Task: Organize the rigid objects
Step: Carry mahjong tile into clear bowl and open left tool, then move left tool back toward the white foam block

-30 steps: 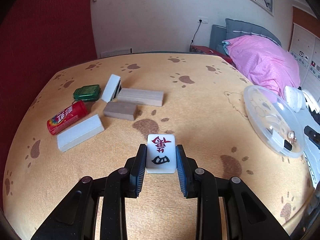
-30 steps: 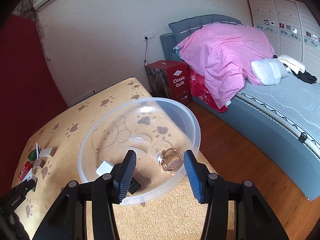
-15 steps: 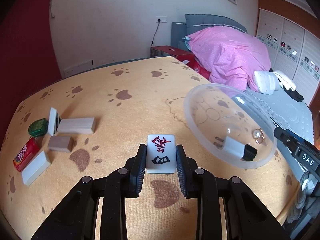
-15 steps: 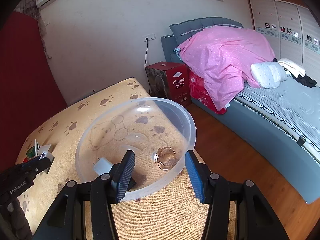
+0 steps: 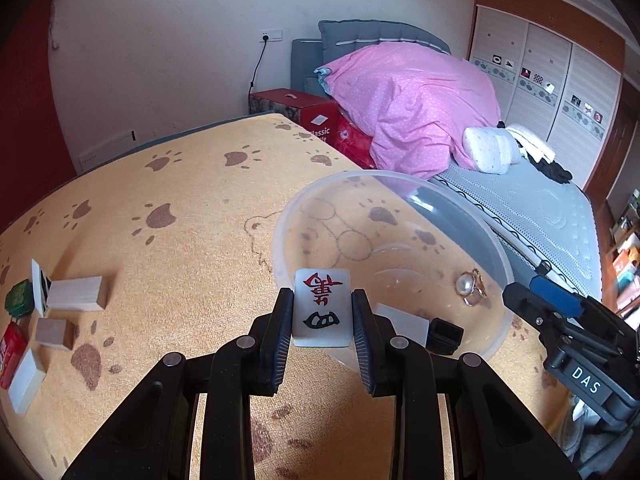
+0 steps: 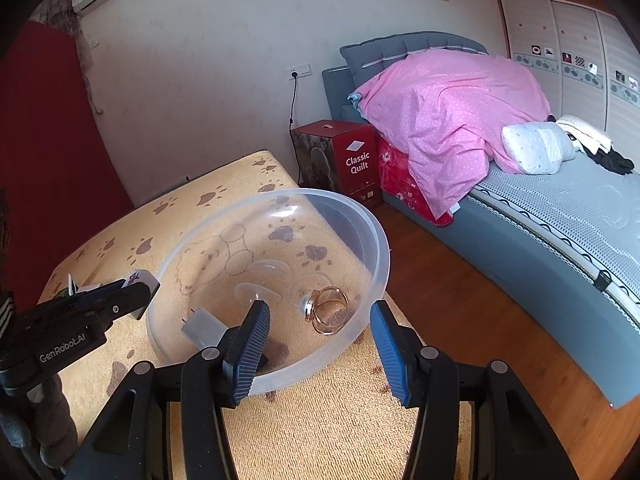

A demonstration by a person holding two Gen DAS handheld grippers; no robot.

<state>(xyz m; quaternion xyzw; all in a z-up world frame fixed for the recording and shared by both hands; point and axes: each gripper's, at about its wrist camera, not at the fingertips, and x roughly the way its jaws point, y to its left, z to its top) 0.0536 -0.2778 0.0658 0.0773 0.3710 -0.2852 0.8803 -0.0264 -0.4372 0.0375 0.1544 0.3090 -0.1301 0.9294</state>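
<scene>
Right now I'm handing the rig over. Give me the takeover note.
Left tool: shut on the white mahjong tile with red and black characters, held at the near rim of the clear plastic bowl.
Right tool: open, holding nothing, at the bowl's near edge.
Done: pearl ring, white plug adapter and small black block lie in the bowl.
Left: release the tile, then move the wooden blocks, green tin and red pack from the yellow paw-print cloth.

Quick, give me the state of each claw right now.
Left claw: closed on the mahjong tile.
Right claw: open, holding nothing.
</scene>
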